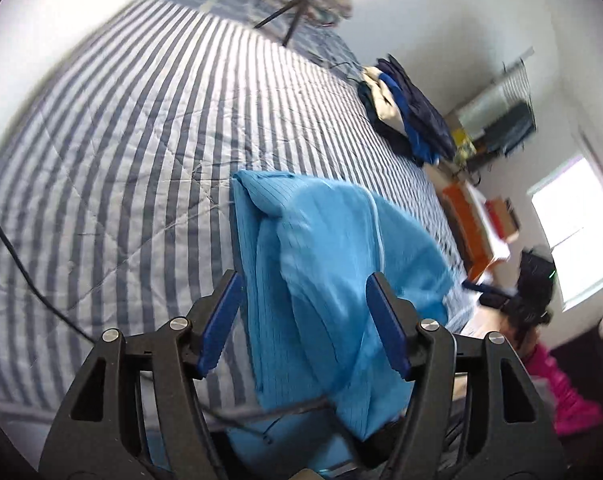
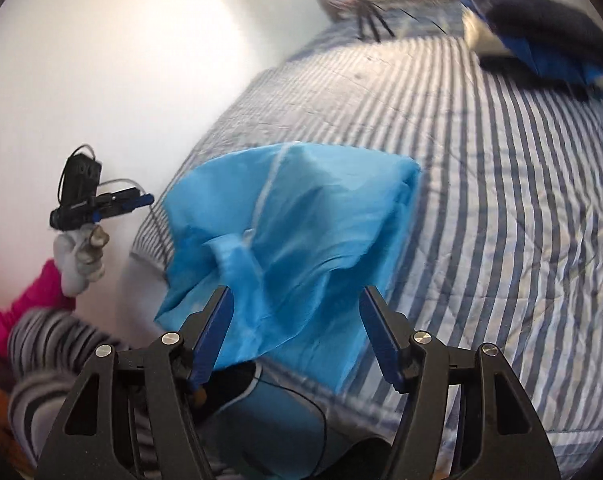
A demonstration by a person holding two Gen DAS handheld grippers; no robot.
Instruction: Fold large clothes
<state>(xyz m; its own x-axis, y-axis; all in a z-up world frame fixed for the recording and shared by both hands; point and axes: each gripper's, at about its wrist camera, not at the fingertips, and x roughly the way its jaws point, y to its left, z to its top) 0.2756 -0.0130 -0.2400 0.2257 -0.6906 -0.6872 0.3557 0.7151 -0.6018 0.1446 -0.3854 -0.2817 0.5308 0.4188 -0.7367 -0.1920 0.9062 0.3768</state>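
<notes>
**Blue garment lies folded at the near edge of the bed, both grippers spread**

At the left, the left gripper (image 1: 301, 320) has its jaws spread, and no pad presses on cloth. The blue garment (image 1: 321, 280) shows between and beyond the blue pads, but it seems to lie on the striped bedspread (image 1: 121, 140), not in a grip. It sits near the front edge of the bed as a compact, layered bundle with a thin white line along one seam.

In the right wrist view the right gripper (image 2: 297, 328) is spread wide as well, and the same garment (image 2: 293, 220) rests free in front of it, close to the near corner of the bed.

I judge that one fold was just finished. The next move calls for a check whether the bundle is small enough; if not, both grippers must pinch one edge again and carry it across.

At the far right edge of the bed lies a pile of dark clothes (image 1: 405, 116).

No brand, label or readable writing is visible.
</notes>
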